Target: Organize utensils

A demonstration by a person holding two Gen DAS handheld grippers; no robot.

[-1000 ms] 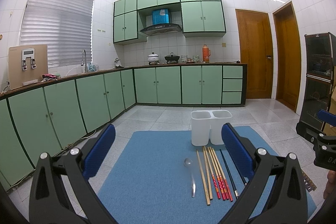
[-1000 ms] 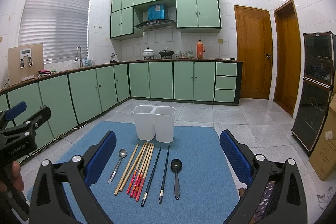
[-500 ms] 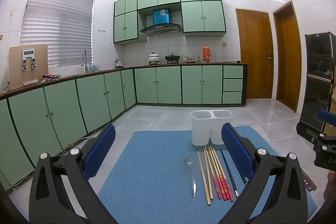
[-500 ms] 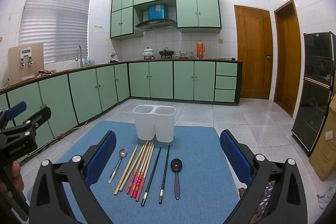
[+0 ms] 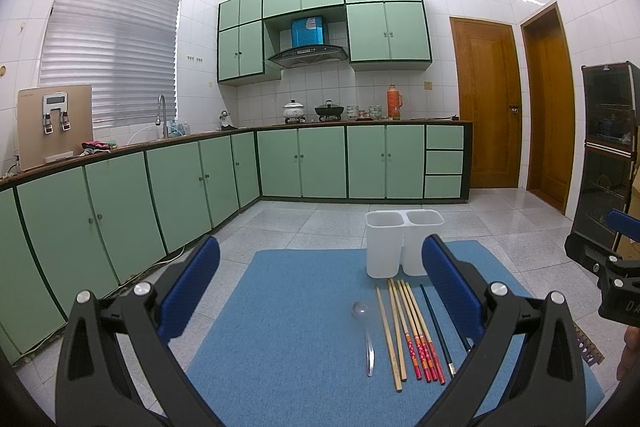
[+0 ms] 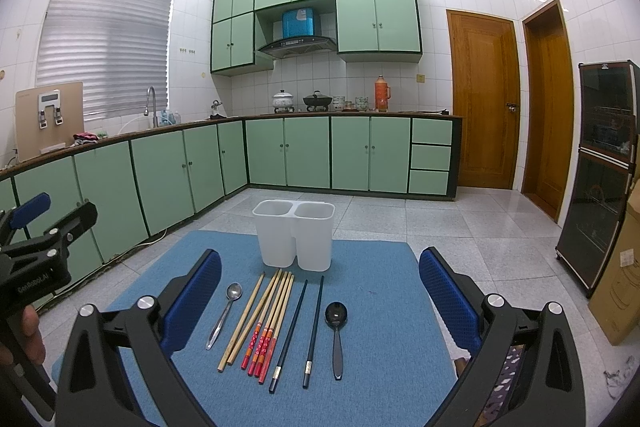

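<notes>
Green kitchen cabinets (image 6: 288, 151) line the walls behind a blue mat (image 6: 380, 307) on the tiled floor. At the mat's far edge stands a white two-compartment holder (image 6: 294, 235); just in front of it lie chopsticks (image 6: 268, 319) in a row, a silver spoon (image 6: 224, 311) left of them, a black spoon (image 6: 337, 331) right. Left gripper (image 5: 320, 291) and right gripper (image 6: 320, 299) hover spread wide, holding nothing.

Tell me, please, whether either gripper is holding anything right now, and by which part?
Nothing is held. The left gripper and right gripper are both open and empty; the spoons and chopsticks lie untouched on the blue mat.
</notes>
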